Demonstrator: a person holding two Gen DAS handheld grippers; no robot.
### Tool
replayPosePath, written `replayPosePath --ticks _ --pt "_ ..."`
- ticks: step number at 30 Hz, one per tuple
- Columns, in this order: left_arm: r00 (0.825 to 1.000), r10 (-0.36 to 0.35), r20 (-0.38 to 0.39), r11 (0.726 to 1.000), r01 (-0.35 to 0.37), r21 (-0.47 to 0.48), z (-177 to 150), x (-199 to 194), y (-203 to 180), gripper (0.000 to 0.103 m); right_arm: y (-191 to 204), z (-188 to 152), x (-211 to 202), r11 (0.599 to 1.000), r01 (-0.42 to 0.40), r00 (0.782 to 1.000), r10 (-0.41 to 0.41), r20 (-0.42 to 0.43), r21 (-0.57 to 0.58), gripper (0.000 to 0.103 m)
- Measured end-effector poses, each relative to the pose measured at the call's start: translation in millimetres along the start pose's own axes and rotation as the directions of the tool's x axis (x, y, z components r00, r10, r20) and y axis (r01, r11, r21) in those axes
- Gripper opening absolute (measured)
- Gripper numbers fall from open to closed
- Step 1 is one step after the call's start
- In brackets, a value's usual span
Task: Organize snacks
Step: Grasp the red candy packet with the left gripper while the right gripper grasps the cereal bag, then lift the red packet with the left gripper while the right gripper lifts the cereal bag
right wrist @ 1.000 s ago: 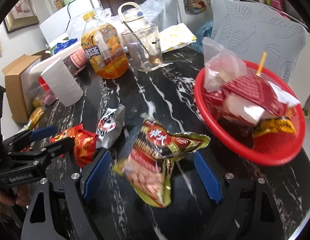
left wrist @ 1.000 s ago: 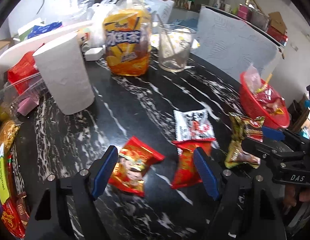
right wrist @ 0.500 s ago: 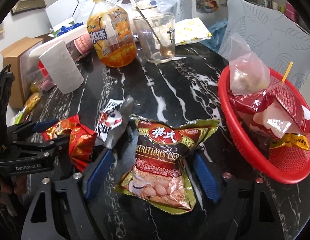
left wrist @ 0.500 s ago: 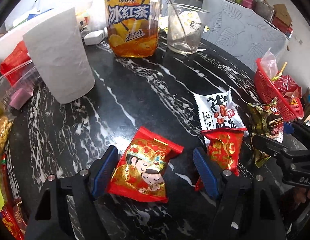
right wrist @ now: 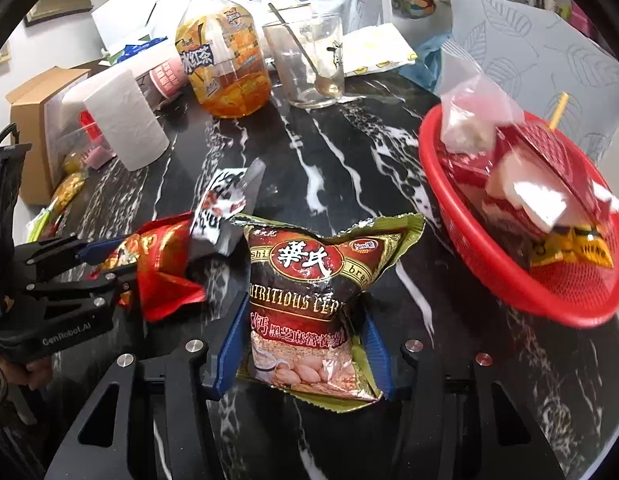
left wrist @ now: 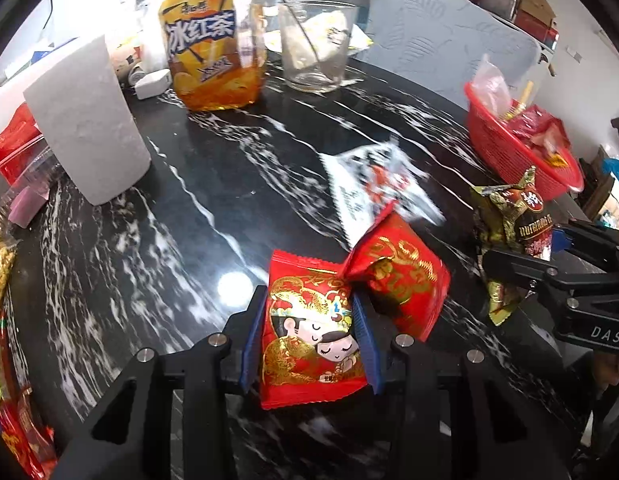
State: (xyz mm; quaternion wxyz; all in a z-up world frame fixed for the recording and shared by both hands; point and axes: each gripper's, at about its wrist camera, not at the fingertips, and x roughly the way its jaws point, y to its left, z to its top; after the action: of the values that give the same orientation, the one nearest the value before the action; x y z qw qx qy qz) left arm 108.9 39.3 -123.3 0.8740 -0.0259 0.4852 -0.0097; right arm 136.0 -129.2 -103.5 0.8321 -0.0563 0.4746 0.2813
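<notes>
My left gripper (left wrist: 309,320) is shut on a red cartoon-couple snack packet (left wrist: 309,340) lying on the black marble table (left wrist: 189,220). A second red packet (left wrist: 401,276) and a white peanut packet (left wrist: 373,188) lie just beyond it. My right gripper (right wrist: 301,336) is shut on a brown and gold cereal packet (right wrist: 309,296), which also shows in the left wrist view (left wrist: 513,224). A red basket (right wrist: 509,280) with several snacks sits to the right of it. The left gripper also shows in the right wrist view (right wrist: 97,264).
An iced tea bottle (left wrist: 213,40), a glass with a spoon (left wrist: 313,44) and a paper roll (left wrist: 85,120) stand at the back of the table. A cardboard box (right wrist: 33,108) and loose packets sit at the left. A padded chair (left wrist: 449,48) is behind the table.
Both grippers moved forward and closed: the left onto the red cartoon packet, the right onto the cereal packet. The second red packet and the white packet shifted.
</notes>
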Motion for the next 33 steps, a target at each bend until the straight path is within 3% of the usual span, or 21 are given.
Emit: replayPosePath --ticks 16,22,29,31,33 --pt "0.997 -0.071 -0.022 0.995 0.073 0.069 -50 -33 -69 0.04 -7 -64 -44 1.0 -0.029 0.999 0.029 -0.021 0.006 0.053" --pt "0.991 -0.128 -0.032 0.991 0.129 0.045 -66 -43 -91 0.04 -11 -87 -61 0.999 -0.033 0.999 0.033 -0.023 -0.015 0.053" --pt "0.997 -0.069 -0.025 0.994 0.071 0.088 -70 -44 -106 0.04 -16 -106 -73 0.999 -0.048 0.999 0.047 -0.023 -0.027 0.058" --pt "0.999 -0.047 -0.027 0.991 0.05 0.122 -71 -42 -110 0.044 -16 -108 -74 0.999 -0.048 0.999 0.048 -0.014 -0.021 0.063" --pt "0.998 -0.061 -0.032 0.989 0.064 0.134 -72 -41 -114 0.061 -16 -109 -75 0.999 -0.05 0.999 0.05 -0.011 -0.017 0.067"
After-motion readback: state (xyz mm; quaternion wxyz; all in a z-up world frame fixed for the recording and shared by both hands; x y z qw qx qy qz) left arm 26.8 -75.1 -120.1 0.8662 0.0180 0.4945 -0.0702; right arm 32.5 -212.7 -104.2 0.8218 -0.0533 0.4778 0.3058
